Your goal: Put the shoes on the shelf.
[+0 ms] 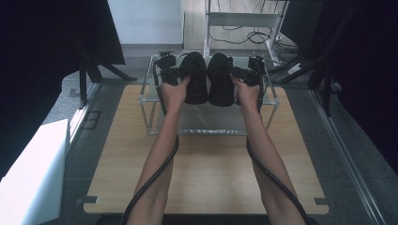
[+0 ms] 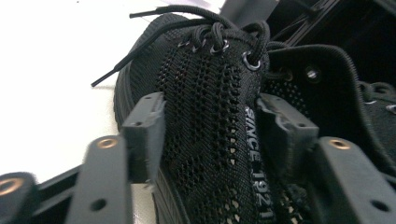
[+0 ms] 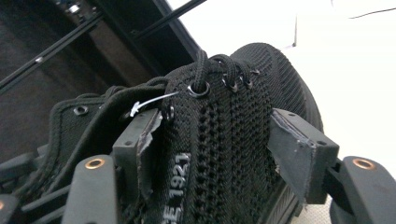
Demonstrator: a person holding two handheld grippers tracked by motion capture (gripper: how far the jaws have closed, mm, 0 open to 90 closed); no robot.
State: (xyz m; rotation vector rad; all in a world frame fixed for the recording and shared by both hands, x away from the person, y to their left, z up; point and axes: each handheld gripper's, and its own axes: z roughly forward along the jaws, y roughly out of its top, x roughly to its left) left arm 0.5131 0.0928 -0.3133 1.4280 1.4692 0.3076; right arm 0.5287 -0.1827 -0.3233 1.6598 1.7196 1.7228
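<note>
Two black mesh lace-up shoes stand side by side on a glass-topped metal rack (image 1: 211, 132). My left gripper (image 1: 182, 76) straddles the outer side of the left shoe (image 1: 195, 77). In the left gripper view my left gripper (image 2: 210, 121) has one pad outside the shoe (image 2: 205, 93) and the other inside its collar, with the jaws standing loose around the wall. My right gripper (image 1: 239, 75) straddles the side of the right shoe (image 1: 220, 79) the same way. In the right gripper view my right gripper (image 3: 217, 135) is open around that shoe (image 3: 233, 121).
The rack stands at the far end of a wooden table (image 1: 211, 173). A white box (image 1: 33, 173) lies on the floor at the left. Dark curtains hang on both sides, and a white frame with cables (image 1: 244, 23) stands behind the rack.
</note>
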